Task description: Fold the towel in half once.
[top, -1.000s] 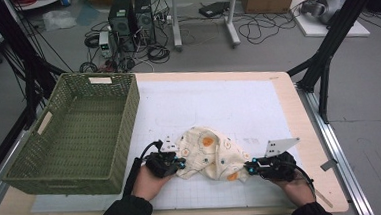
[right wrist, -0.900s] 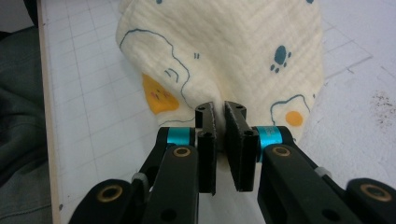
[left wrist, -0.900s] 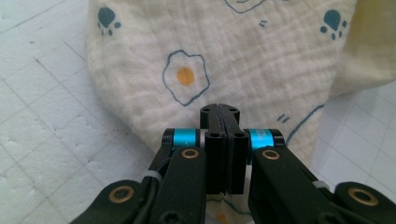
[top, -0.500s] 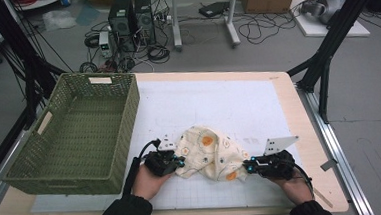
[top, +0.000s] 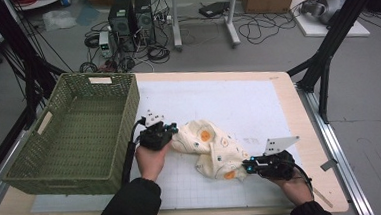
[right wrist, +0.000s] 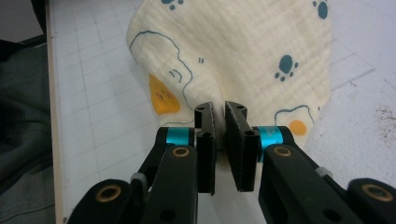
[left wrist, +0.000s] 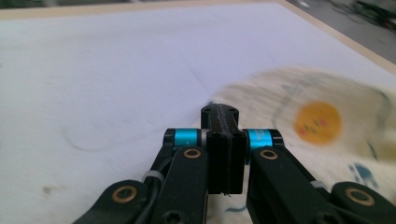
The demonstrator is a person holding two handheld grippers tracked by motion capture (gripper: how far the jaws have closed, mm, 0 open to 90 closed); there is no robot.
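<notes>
The thin cloth (top: 212,148) could slip free if either hand pulls too hard, since each grip seems to take only an edge; it might also bunch instead of spreading. It lies crumpled on the worktop (top: 238,102), just right of the green basket (top: 75,139). The left gripper (top: 169,133) has its fingers (left wrist: 223,140) clamped together on the cloth's left edge. The right gripper (top: 248,167) pinches the near right corner, its fingers (right wrist: 206,140) nearly together with fabric between them.

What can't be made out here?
- Cloth print: motion-blurred in left gripper view.
- Cloth edge inside the left gripper: hidden by its shut jaws.
- Cloth fold in the right gripper: hidden behind its jaws.
- Basket near wall's inside: hidden from high view.
</notes>
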